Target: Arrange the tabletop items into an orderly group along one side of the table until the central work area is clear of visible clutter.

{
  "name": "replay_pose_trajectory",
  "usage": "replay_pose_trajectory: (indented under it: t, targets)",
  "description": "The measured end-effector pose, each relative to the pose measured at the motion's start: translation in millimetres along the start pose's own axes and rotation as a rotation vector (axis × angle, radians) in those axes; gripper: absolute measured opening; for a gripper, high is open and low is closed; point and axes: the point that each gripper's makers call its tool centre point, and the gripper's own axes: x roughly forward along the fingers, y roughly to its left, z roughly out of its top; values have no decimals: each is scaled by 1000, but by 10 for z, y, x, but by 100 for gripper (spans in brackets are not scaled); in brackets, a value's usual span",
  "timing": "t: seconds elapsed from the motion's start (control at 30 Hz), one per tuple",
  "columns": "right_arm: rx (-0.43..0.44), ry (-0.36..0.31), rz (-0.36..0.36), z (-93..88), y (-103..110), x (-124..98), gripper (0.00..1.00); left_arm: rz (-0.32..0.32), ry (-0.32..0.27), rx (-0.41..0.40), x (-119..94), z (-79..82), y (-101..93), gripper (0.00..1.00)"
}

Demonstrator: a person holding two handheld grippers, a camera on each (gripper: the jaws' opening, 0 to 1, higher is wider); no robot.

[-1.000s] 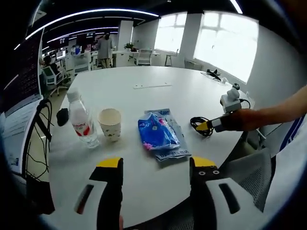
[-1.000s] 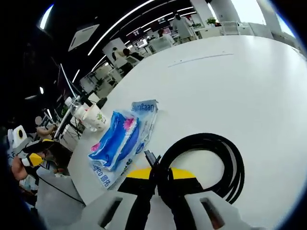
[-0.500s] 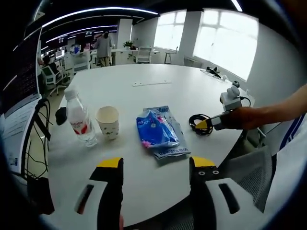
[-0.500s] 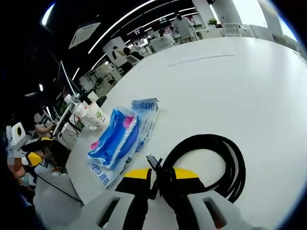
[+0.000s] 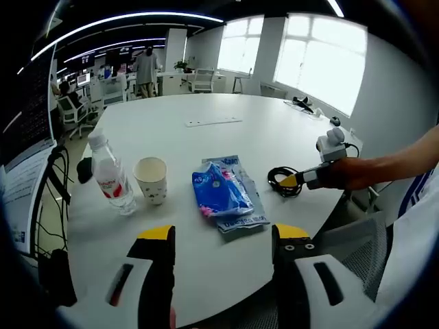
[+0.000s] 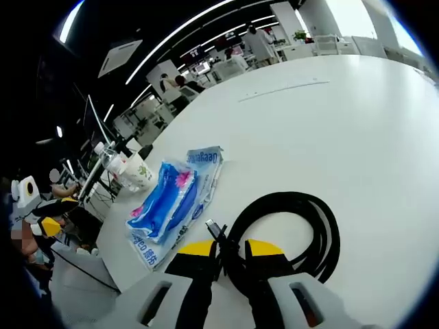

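Note:
On the round white table (image 5: 206, 137) stand a clear water bottle (image 5: 110, 179) with a red label and a paper cup (image 5: 152, 179) beside it. A blue plastic packet (image 5: 223, 195) lies to their right. My left gripper (image 5: 223, 236) hovers open over the near table edge, nothing between its yellow-tipped jaws. My right gripper (image 6: 230, 250) is shut on a coiled black cable (image 6: 305, 229) that rests on the table. In the left gripper view the cable (image 5: 281, 179) lies right of the packet, with the right gripper (image 5: 296, 180) on it. The packet (image 6: 164, 202), cup (image 6: 140, 171) and bottle (image 6: 112, 157) sit beyond it.
A small white camera device (image 5: 331, 140) stands near the right table edge. A flat white strip (image 5: 212, 122) lies mid-table, and a black item (image 5: 305, 105) at the far side. A small black object (image 5: 84, 169) sits left of the bottle. Office chairs and people are in the background.
Both views have shifted a little with the hands. The right gripper stays shut on the cable, and the bottle, cup and packet have not moved.

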Motion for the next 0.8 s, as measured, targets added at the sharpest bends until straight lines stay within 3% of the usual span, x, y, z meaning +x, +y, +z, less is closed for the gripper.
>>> replay_pose_trajectory:
  t: [0.8]
  targets:
    - [28,-13,-25,43,-156,-134,12,-12,-6,-7,40,23,-79,56]
